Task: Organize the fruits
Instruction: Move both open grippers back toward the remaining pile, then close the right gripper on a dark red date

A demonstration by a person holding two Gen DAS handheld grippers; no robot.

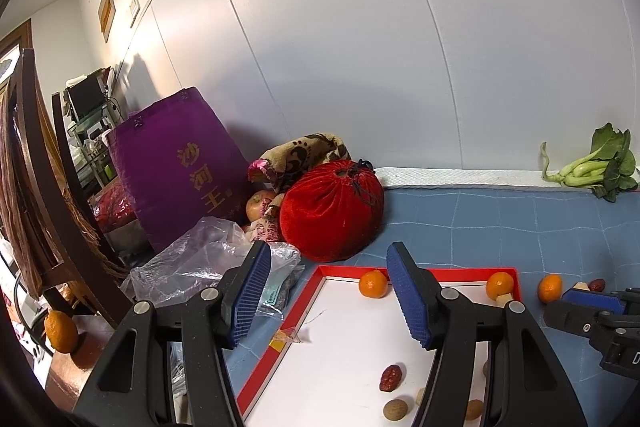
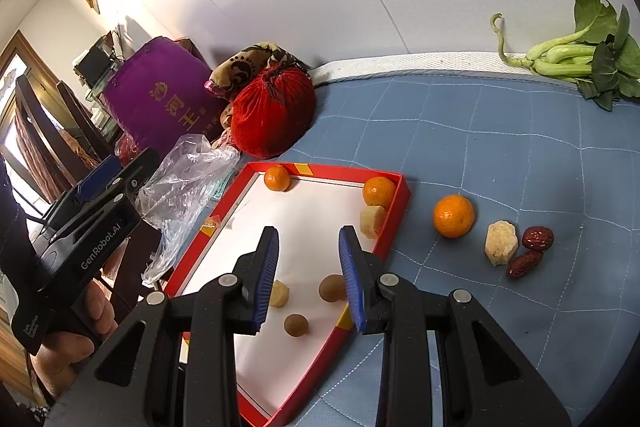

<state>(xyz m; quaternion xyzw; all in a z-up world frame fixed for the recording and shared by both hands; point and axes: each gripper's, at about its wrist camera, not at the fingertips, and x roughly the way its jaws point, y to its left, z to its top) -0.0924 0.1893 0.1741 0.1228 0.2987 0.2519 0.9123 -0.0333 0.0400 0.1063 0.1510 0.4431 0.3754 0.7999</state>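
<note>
A red-rimmed white tray (image 2: 394,211) lies on the blue quilted cloth (image 2: 500,155). Two tangerines sit at its far corners (image 2: 277,177) (image 2: 378,191), with a pale chunk (image 2: 372,221), two brown nuts (image 2: 332,287) and another chunk (image 2: 279,293) inside. Right of the tray lie a tangerine (image 2: 454,215), a pale chunk (image 2: 499,242) and two red dates (image 2: 538,238). My right gripper (image 2: 308,273) is open and empty above the tray's near end. My left gripper (image 1: 330,297) is open and empty over the tray's (image 1: 256,367) left side; a date (image 1: 391,377) lies below it.
A red velvet pouch (image 2: 274,115), a purple bag (image 2: 160,99) and a crumpled plastic bag (image 2: 180,183) crowd the tray's far left. Green bok choy (image 2: 580,59) lies at the back right by the wall. A tangerine (image 1: 61,331) sits on a wooden chair at left.
</note>
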